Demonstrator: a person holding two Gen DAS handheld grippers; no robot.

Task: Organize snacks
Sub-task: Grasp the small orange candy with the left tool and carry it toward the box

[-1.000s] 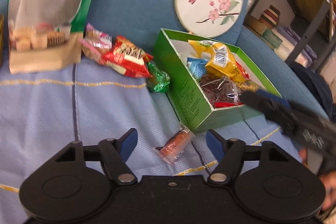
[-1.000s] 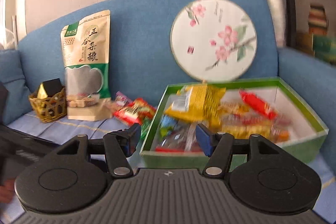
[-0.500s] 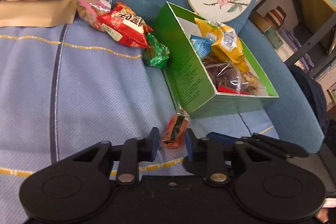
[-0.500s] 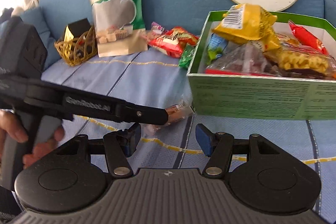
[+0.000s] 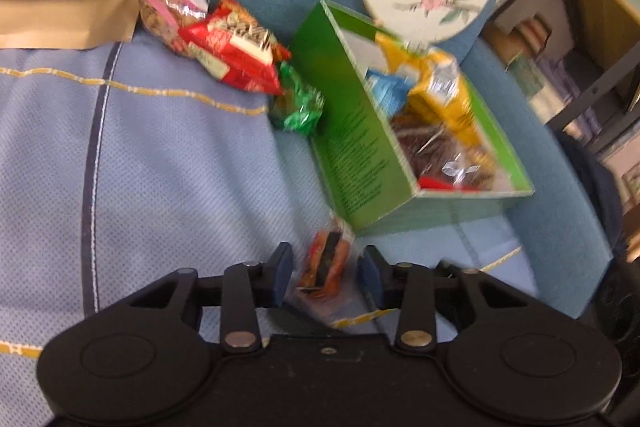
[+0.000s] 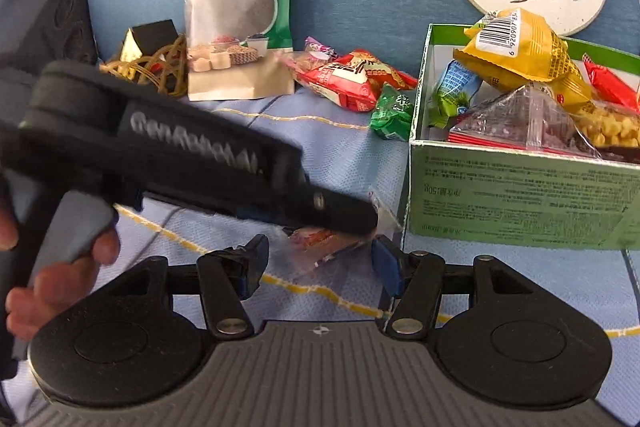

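The small orange snack packet [image 5: 325, 261] lay on the light blue seat cover [image 5: 168, 163], just beside the near corner of the green box [image 5: 360, 163], and both grippers were around it. The left gripper [image 5: 325, 273] had the packet between its blue pads; its jaws were opening, and a little gap showed on each side, so it did not seem to press the wrapper. The right gripper [image 6: 320, 261] came from the other side with wide jaws that were closing, and the packet [image 6: 320, 247] lay between them too, not yet touched. In the right wrist view the left gripper [image 6: 344, 219] reached across above the packet, held by a hand [image 6: 52, 267].

The box stood open at the top, already full of yellow, blue and clear packets, probably so that loose snacks can be dropped in. A red packet [image 5: 236, 59] and a green candy [image 5: 298, 111] waited outside, against the sofa back.
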